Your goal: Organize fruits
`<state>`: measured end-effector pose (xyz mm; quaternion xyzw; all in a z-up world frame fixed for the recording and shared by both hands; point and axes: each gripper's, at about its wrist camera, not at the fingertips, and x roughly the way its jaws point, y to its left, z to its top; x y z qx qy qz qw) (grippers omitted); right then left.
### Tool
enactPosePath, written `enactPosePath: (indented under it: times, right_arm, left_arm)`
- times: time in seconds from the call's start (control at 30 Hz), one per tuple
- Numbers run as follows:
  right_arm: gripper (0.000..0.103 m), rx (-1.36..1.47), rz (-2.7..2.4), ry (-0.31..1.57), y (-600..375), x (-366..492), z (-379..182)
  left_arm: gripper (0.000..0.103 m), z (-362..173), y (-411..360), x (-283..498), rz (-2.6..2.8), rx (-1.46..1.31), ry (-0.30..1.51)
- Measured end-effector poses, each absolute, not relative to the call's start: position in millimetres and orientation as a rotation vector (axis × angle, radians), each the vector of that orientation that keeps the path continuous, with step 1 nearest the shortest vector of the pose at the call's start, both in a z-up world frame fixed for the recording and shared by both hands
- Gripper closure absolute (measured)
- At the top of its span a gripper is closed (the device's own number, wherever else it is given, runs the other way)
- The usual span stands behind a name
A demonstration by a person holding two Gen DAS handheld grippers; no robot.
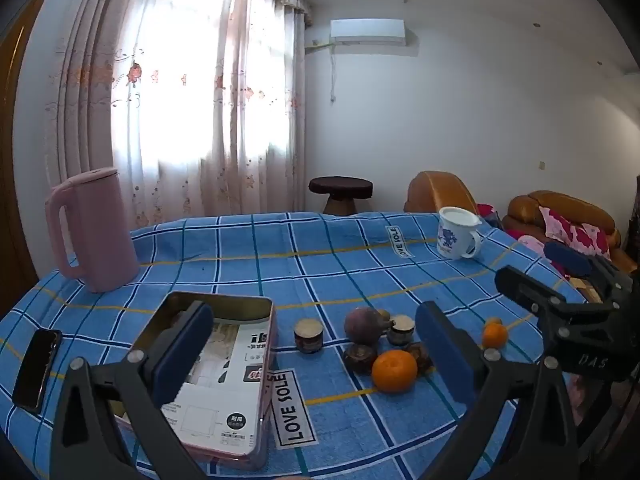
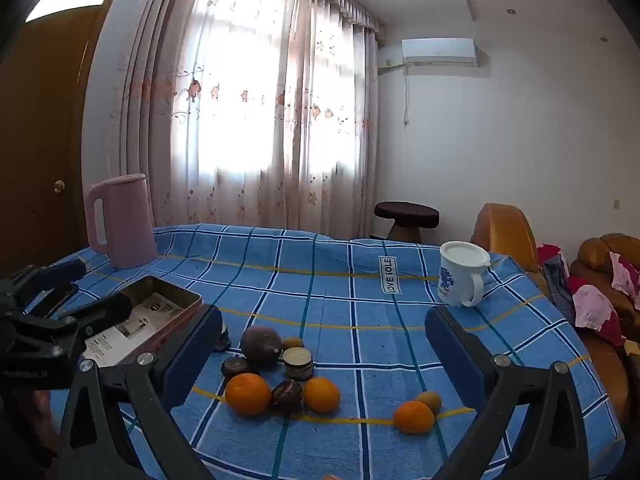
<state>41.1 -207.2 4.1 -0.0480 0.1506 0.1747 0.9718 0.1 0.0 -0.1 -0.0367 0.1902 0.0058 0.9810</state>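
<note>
Fruit lies in a cluster on the blue checked cloth: an orange (image 2: 248, 394), a second orange (image 2: 321, 394), a third orange (image 2: 414, 416) further right, a purple round fruit (image 2: 261, 346), dark brown fruits (image 2: 287, 394) and two small jars (image 2: 298, 362). An open tin box (image 1: 273, 332) lined with printed paper stands left of them. My left gripper (image 1: 314, 320) hovers open above the box's near end and the cloth, holding nothing. My right gripper (image 2: 324, 316) hangs open above the fruit cluster, also holding nothing. In the left wrist view the near orange (image 1: 394, 370) sits just inside the right finger.
A pink kettle (image 1: 94, 232) stands at the far left of the table, a black phone (image 1: 38, 368) lies left of the box, and a white mug (image 2: 462, 278) stands at the far right. A brown sofa (image 2: 600, 256) and a dark stool (image 2: 406, 214) are beyond the table.
</note>
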Motion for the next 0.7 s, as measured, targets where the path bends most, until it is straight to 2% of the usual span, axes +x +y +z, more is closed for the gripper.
enactPosePath:
  times: [0.7]
  right_arm:
    - [0.001,-0.053,0.365,0.340,-214.4,38.7,-2.9]
  left_arm:
    - [0.000,-8.4,-0.2,2.0,0.029,-0.057,0.395]
